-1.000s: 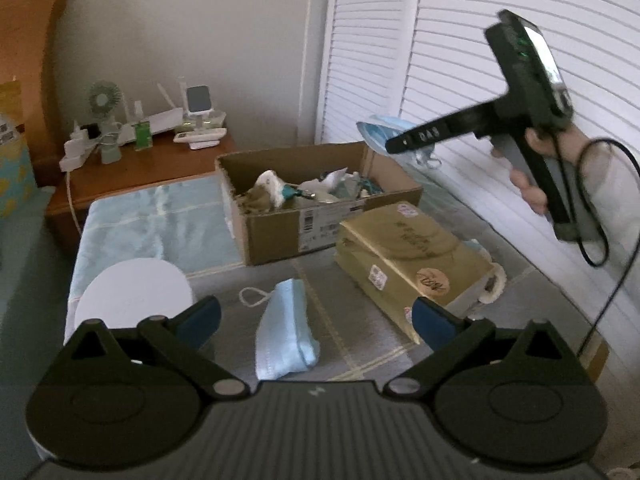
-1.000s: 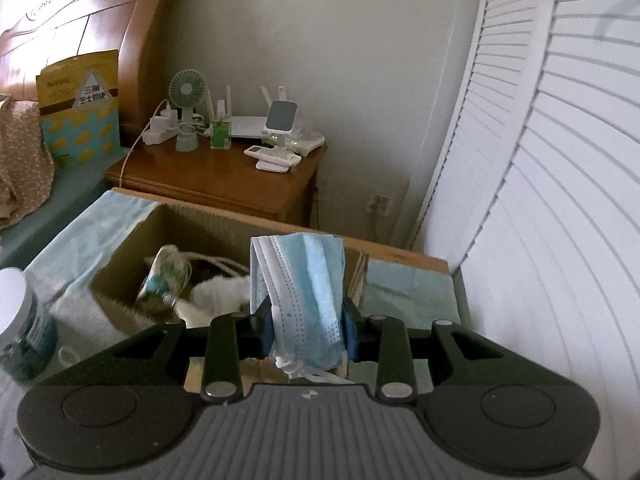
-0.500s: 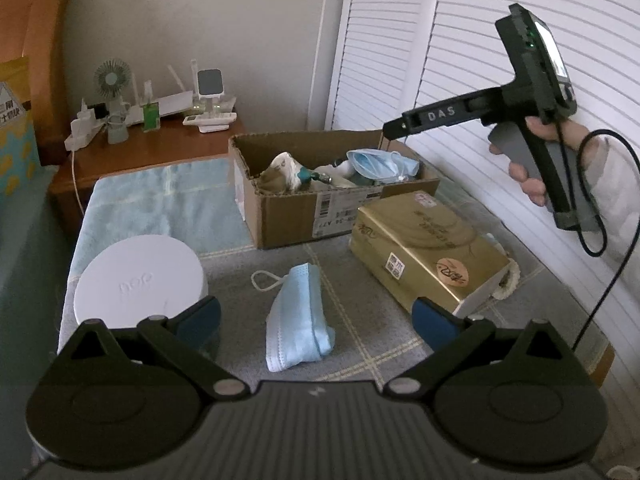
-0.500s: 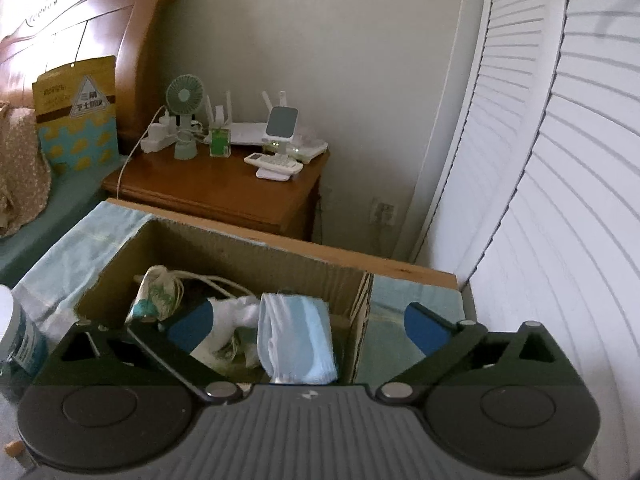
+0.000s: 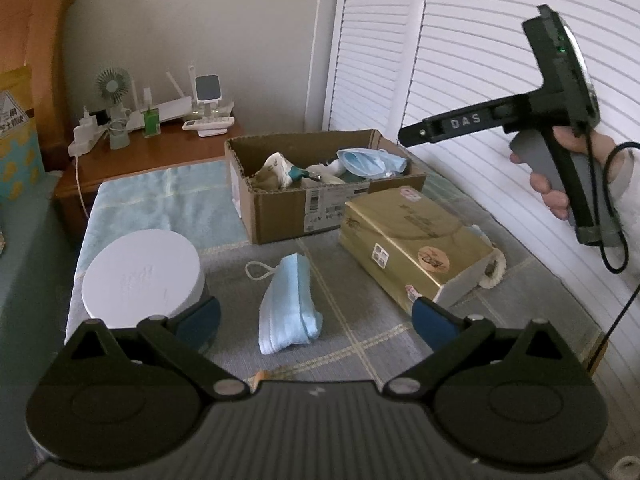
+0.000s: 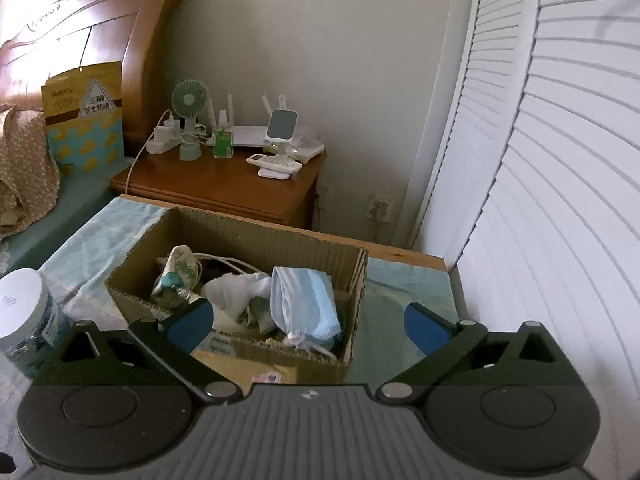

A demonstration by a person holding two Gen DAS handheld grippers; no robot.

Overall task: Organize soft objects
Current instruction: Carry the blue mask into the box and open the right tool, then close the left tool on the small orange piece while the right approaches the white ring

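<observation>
We see the cloth-covered table [image 5: 168,196] carrying everything: an open brown cardboard box [image 5: 320,208] near its far edge, a gold rectangular gift box [image 5: 412,240] toward its right edge, a white-lidded round plastic jar [image 5: 142,278] at its left edge, and a folded pale-blue disposable face mask [image 5: 290,304] lying loose near the middle of the near edge. A second blue mask [image 6: 304,300] already lies inside the cardboard box, at its right end, on top of a crumpled white cloth [image 6: 236,286]. Our left gripper [image 5: 316,316] hangs above the near edge with its jaws spread wide and nothing between them, the loose mask just ahead; our right gripper [image 6: 308,326] is likewise wide open and empty, held above the box's right end. We judge the remaining job is lifting the loose mask into the box. The risks we foresee: the jaws may pinch only the top fold, so the mask unfurls or slips out; the left finger [image 5: 198,318] sits close by the jar and could knock it off the left edge; the ear loop [image 5: 260,270] may snag on the box rim.
</observation>
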